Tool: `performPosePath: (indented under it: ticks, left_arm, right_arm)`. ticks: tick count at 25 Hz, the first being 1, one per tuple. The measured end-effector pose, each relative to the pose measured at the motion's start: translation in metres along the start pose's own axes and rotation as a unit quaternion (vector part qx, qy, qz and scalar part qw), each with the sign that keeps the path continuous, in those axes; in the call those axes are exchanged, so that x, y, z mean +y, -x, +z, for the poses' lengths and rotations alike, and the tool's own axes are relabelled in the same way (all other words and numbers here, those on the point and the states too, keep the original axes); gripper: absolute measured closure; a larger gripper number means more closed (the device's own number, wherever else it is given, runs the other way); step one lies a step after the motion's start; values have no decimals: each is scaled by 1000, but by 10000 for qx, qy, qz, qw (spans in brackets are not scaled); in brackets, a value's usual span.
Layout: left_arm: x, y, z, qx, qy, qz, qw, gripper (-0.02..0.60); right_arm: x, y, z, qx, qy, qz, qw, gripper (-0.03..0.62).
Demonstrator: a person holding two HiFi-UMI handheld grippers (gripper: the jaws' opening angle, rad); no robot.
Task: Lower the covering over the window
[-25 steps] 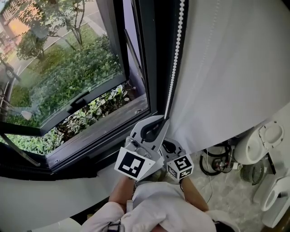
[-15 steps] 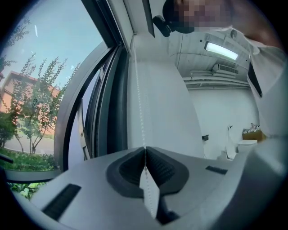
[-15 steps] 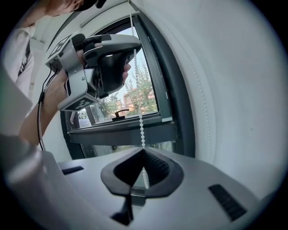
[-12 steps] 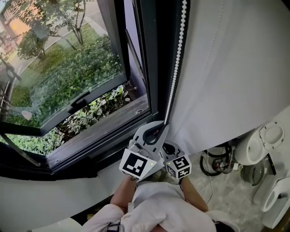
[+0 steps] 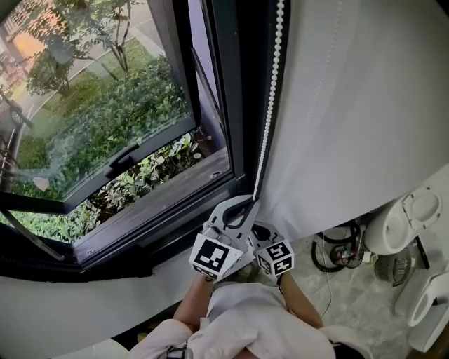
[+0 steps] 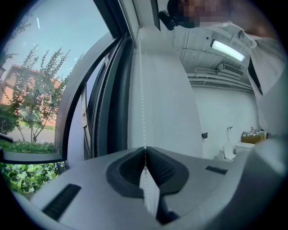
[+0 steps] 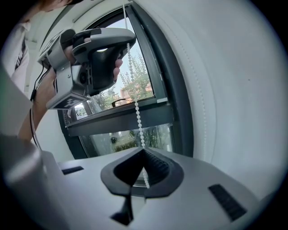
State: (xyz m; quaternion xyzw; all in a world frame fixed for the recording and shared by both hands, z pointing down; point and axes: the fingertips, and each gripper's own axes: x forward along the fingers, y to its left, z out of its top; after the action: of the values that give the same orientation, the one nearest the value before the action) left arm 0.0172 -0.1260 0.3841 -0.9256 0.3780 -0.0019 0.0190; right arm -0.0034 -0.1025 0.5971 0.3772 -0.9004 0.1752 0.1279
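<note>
Left claw (image 6: 145, 157) and right claw (image 7: 144, 157) clamp the chain (image 5: 272, 84); likely light, limp, slippery; grip across beads.

Outside, below me, green bushes (image 5: 105, 119) are growing beside a lawn (image 5: 77, 87) with trees (image 5: 105, 21). To my right, a black cable (image 5: 337, 256) is lying coiled on the pale floor (image 5: 351, 301) near a white appliance (image 5: 400, 221). A ceiling lamp (image 6: 227, 49) is glowing overhead.

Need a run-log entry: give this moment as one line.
left gripper: shut on bead chain | right gripper: shut on bead chain, below left gripper | window: glass uncovered
</note>
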Motion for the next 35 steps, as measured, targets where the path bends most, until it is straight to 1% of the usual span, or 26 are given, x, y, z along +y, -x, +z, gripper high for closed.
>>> performPosePath:
  ticks: [3, 10, 17, 30, 33, 35]
  left_arm:
    - [-1, 1, -14, 134, 88, -2, 9999, 563]
    - [-1, 3, -41, 263, 187, 11, 9995, 563]
    - [-8, 4, -66, 453, 442, -87, 9980, 563]
    - [-15, 5, -105, 740, 580, -90, 9955, 563]
    - [-14, 5, -113, 792, 548, -56, 9953, 563]
    - [-14, 5, -113, 778, 523, -41, 9956, 563]
  right_arm:
    - [-2, -3, -11, 129, -39, -8, 9999, 597]
    - [-6, -8, -36, 401, -135, -35, 9991, 597]
    - [-8, -14, -61, 700, -211, -24, 9973, 597]
    - [-13, -19, -99, 1158, -356, -55, 9926, 597]
    - [-12, -18, -107, 1232, -310, -82, 9919, 597]
    - [-11, -17, -106, 1221, -182, -122, 9923, 594]
